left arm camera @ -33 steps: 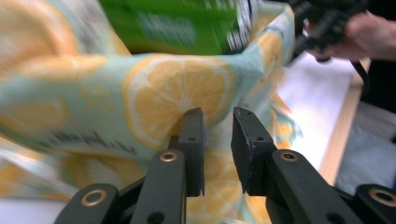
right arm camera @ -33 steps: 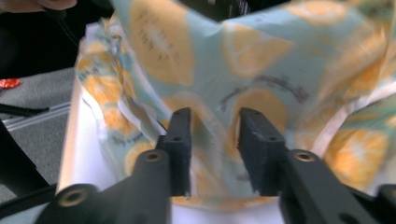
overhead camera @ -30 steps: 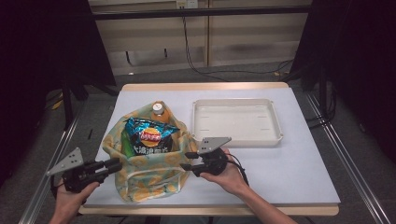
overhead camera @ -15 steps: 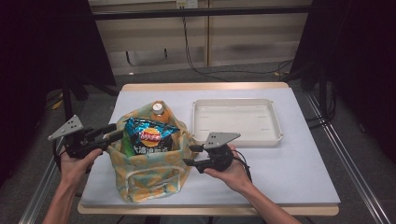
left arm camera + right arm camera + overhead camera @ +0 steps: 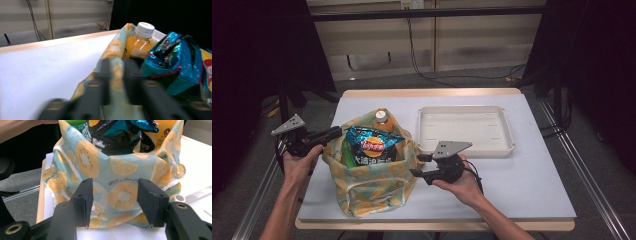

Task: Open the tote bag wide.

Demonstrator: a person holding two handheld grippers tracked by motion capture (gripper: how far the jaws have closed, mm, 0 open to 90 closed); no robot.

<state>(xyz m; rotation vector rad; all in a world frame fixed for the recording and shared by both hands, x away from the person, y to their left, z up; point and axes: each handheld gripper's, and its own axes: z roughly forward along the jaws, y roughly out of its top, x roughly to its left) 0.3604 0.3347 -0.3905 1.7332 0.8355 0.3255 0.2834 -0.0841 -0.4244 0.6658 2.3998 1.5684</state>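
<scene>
At centre-left of the high view, a fruit-print fabric bag (image 5: 372, 172) stands on the white worktop (image 5: 522, 175), still fully loaded. A blue crisp packet (image 5: 372, 147) fills its mouth, an orange drink bottle (image 5: 382, 120) with a white cap stands upright at the far side, and something green shows at the packet's left.

To the right of the bag, just apart from it, the white tray (image 5: 466, 129) sits empty. Judgement: if the work is unpacking into that tray, nothing has gone across yet; all of it remains.

Left hand-held gripper (image 5: 329, 134): at the bag's upper-left rim. In the left gripper view its jaws straddle the cloth edge (image 5: 115, 75) with only a narrow gap. They have just been closing, with the fabric between them. Blurred, so I cannot tell whether the pads truly pinch it.

Right hand-held gripper (image 5: 418, 165): at the bag's right side, level with the cloth. In the right gripper view its jaws stand well apart, the bag wall (image 5: 122, 192) ahead of them, nothing held. They have been opening a little.

Reads as the mouth being spread before the first item is lifted out.
</scene>
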